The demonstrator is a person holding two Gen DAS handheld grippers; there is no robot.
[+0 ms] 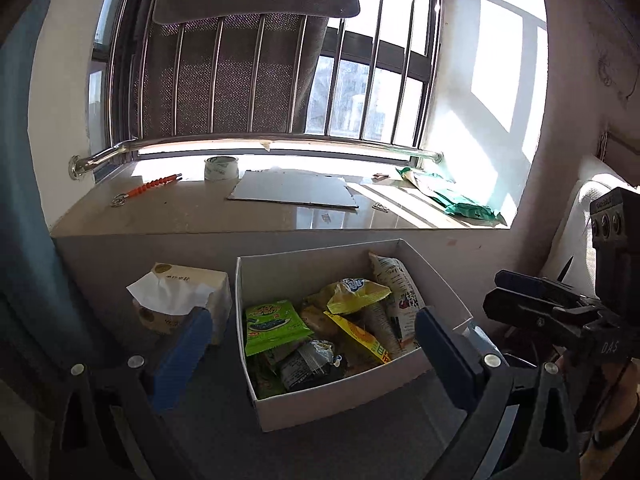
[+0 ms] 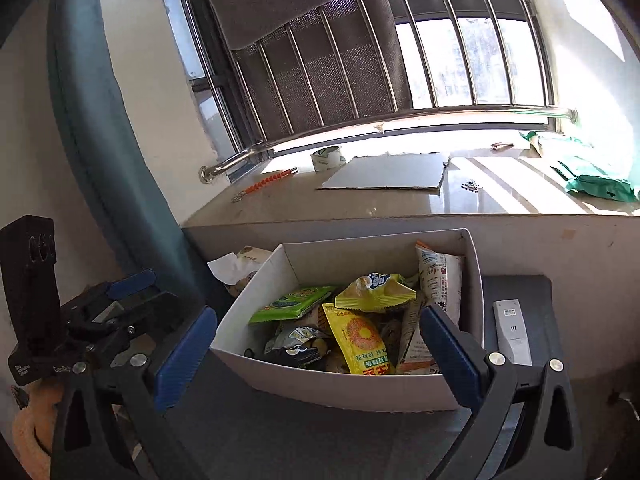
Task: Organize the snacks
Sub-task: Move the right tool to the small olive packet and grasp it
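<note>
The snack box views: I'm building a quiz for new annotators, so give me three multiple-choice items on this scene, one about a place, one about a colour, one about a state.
1. Where is the roll of tape?
A. inside the box
B. on the windowsill
C. on the tissue pack

2. What colour is the flat packet at the box's left side?
A. green
B. red
C. purple

3. How do the left gripper's jaws stand?
A. shut on a packet
B. shut on nothing
C. open, holding nothing

Answers:
1 B, the roll of tape stands on the windowsill, beyond the white box.
2 A, the flat packet is bright green.
3 C, the left gripper shows a wide gap between its blue pads, with nothing between them.
</note>
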